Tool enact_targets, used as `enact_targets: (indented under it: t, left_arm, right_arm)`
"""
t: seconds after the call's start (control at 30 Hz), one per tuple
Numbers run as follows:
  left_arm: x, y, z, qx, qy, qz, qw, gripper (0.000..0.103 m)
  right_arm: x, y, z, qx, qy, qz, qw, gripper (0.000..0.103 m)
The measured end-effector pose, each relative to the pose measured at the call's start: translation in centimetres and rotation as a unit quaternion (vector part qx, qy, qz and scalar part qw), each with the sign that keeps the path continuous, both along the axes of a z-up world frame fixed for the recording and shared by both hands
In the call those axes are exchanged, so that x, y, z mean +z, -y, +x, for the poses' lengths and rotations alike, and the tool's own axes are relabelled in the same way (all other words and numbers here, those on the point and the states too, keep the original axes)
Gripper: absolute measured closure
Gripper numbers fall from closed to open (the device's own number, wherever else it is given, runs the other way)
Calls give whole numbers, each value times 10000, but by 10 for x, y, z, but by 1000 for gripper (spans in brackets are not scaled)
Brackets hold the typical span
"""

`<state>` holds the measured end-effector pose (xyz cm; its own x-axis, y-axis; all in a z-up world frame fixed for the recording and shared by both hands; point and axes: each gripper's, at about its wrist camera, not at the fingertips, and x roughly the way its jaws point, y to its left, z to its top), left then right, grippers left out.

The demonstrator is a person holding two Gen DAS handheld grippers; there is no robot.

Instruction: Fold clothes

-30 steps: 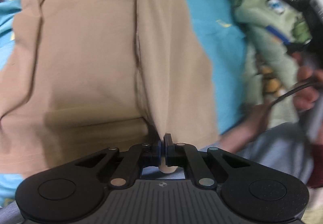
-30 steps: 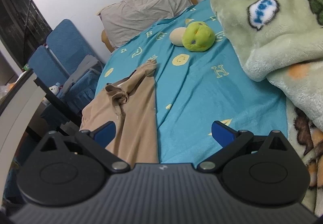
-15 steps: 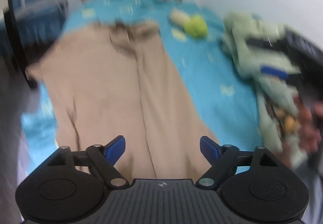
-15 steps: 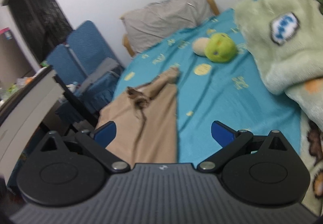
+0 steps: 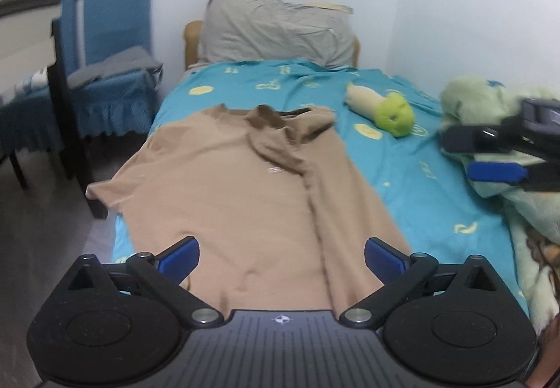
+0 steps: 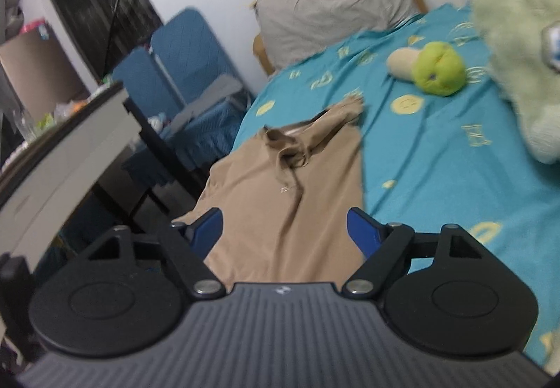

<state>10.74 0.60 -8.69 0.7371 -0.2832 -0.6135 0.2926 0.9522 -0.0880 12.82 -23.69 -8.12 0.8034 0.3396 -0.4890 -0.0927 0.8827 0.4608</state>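
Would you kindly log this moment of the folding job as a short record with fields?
garment: tan shirt spread on the bed, its right side folded over the middle, its left sleeve hanging past the bed edge
surface: teal bedsheet
left tool: open, above the shirt's near hem, holding nothing
right tool: open, holding nothing
other items: green plush toy, grey pillow, pale green blanket, blue chairs beside the bed

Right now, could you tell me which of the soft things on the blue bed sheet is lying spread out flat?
The tan cotton shirt, spread flat near the bed's left edge; the green-and-cream plush toy is rounded and the pale green fleece blanket is bunched.
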Motion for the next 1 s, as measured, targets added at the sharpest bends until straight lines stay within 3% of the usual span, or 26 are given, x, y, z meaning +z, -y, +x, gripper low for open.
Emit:
enact_targets:
  t: [0.13, 0.3, 0.4, 0.47, 0.5, 0.57, 0.77, 1.0]
  left_arm:
    - [-6, -21, 15, 161, -71, -247, 9995, 1]
    - [-17, -42, 33, 394, 22, -344, 9986, 1]
    - [-28, -55, 44, 497, -92, -563, 9971, 1]
    - [-35, -60, 51, 535, -182, -675, 9961, 1]
    - [-38, -61, 55, 551, -229, -721, 9956, 1]
    - [-45, -65, 63, 582, -323, -816, 9944, 1]
    - [-48, -78, 66, 788, -396, -1155, 9894, 1]
    - [-46, -93, 66, 1173, -418, -1433, 9818, 1]
  right_arm:
    - [-8, -38, 65, 180, -17, -286, 9994, 23]
    - [-44, -65, 151, 19, -75, -414, 9991, 25]
    - [-69, -78, 193, -58, -179, -707, 9973, 33]
    - [-81, -88, 209, -60, -115, -971, 9952, 49]
    - [-86, -92, 214, -13, -134, -1011, 9948, 54]
    - [-94, -99, 222, 101, -223, -1045, 9942, 75]
    - [-98, -136, 217, 1099, 15, -1264, 9859, 75]
    - [-73, -154, 196, 1987, 533, -1231, 9708, 74]
